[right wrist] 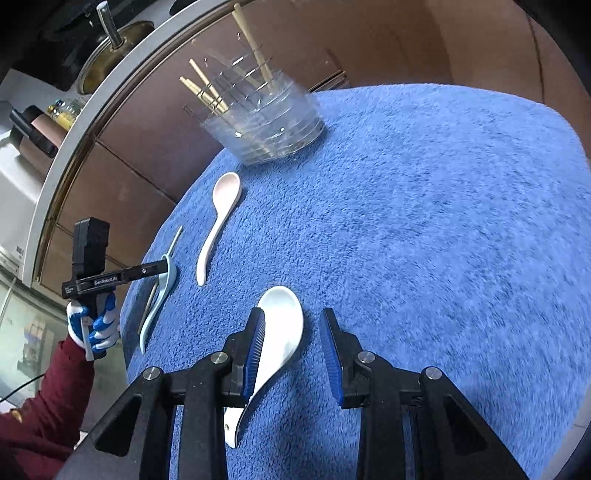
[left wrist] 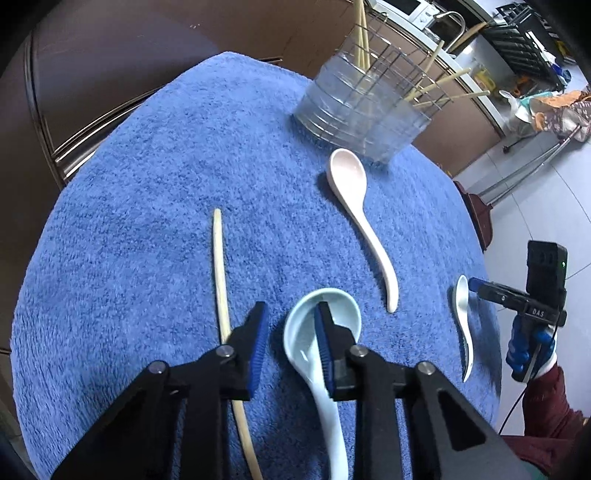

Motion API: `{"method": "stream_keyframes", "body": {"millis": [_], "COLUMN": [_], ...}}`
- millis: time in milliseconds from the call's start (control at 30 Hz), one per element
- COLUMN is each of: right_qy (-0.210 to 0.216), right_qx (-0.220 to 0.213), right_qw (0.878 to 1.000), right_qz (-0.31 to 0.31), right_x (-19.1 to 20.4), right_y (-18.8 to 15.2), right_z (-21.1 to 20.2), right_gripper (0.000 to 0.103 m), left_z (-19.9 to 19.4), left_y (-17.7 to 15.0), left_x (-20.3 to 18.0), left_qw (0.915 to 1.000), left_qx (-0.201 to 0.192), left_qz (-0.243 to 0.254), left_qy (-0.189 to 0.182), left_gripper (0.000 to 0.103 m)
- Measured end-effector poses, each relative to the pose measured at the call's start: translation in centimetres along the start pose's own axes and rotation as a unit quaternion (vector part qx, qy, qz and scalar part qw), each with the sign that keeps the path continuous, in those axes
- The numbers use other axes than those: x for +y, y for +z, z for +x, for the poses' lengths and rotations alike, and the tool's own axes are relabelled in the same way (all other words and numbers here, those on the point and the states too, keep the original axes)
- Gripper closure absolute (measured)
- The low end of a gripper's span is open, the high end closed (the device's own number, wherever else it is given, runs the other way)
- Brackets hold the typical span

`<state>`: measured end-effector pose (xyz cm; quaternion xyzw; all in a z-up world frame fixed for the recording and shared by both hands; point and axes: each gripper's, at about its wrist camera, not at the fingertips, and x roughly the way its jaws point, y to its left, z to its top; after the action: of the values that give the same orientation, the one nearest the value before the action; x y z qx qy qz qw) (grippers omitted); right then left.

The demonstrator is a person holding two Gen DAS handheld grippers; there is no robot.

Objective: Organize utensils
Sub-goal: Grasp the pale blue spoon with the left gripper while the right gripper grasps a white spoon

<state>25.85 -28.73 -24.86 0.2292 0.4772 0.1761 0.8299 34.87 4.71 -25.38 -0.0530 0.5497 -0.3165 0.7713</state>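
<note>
On the blue towel (left wrist: 166,177) lie a pale blue ceramic spoon (left wrist: 314,373), a pinkish white spoon (left wrist: 354,206), a white spoon (left wrist: 463,325) and a wooden chopstick (left wrist: 221,280). My left gripper (left wrist: 291,314) is open, just above the blue spoon's bowl, its right finger over the bowl. My right gripper (right wrist: 291,321) is open over the white spoon (right wrist: 280,332), which lies beside its left finger. A clear utensil holder (left wrist: 362,107) with several chopsticks stands at the towel's far edge; it also shows in the right wrist view (right wrist: 262,122).
The towel (right wrist: 424,221) covers a round table. Brown cabinets and a counter with a microwave (left wrist: 402,9) stand behind. In the right wrist view the pinkish spoon (right wrist: 218,221) and blue spoon (right wrist: 159,295) lie to the left.
</note>
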Motion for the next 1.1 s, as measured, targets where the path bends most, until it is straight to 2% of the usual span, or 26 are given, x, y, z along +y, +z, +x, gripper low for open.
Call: {"method": "stream_keyframes", "body": {"millis": [167, 333, 433, 500, 667, 867, 1100], "right_qy": [0.016, 0.024, 0.020, 0.019, 0.015, -0.020, -0.055], "right_qx": [0.022, 0.050, 0.064, 0.067, 0.081, 0.070, 0.029], "right_qw": [1.000, 0.998, 0.997, 0.997, 0.994, 0.990, 0.988], "right_qz": [-0.011, -0.028, -0.038, -0.042, -0.071, -0.117, -0.143], "right_x": [-0.4, -0.6, -0.6, -0.6, 0.3, 2.4, 4.5], "right_y": [1.3, 1.7, 2.0, 2.2, 2.4, 2.0, 0.9], "right_z": [1.0, 1.8, 2.4, 2.6, 3.3, 3.1, 1.3], "right_gripper": [0.074, 0.076, 0.081, 0.089, 0.096, 0.097, 0.097], "left_z": [0.3, 0.9, 1.0, 1.1, 1.3, 0.6, -1.8], "left_y": [0.4, 0.7, 0.5, 0.4, -0.2, -0.8, -1.4], "left_x": [-0.1, -0.9, -1.7, -2.4, -4.5, -5.6, -6.3], "left_qw": [0.9999, 0.9995, 0.9988, 0.9980, 0.9944, 0.9898, 0.9873], "left_qx": [0.009, 0.019, 0.019, 0.018, 0.014, -0.007, -0.058], "left_qz": [0.008, 0.020, 0.028, 0.035, 0.055, 0.050, 0.021], "left_qy": [0.000, 0.015, 0.035, 0.050, 0.089, 0.133, 0.146], "left_gripper": [0.084, 0.089, 0.090, 0.091, 0.094, 0.097, 0.097]}}
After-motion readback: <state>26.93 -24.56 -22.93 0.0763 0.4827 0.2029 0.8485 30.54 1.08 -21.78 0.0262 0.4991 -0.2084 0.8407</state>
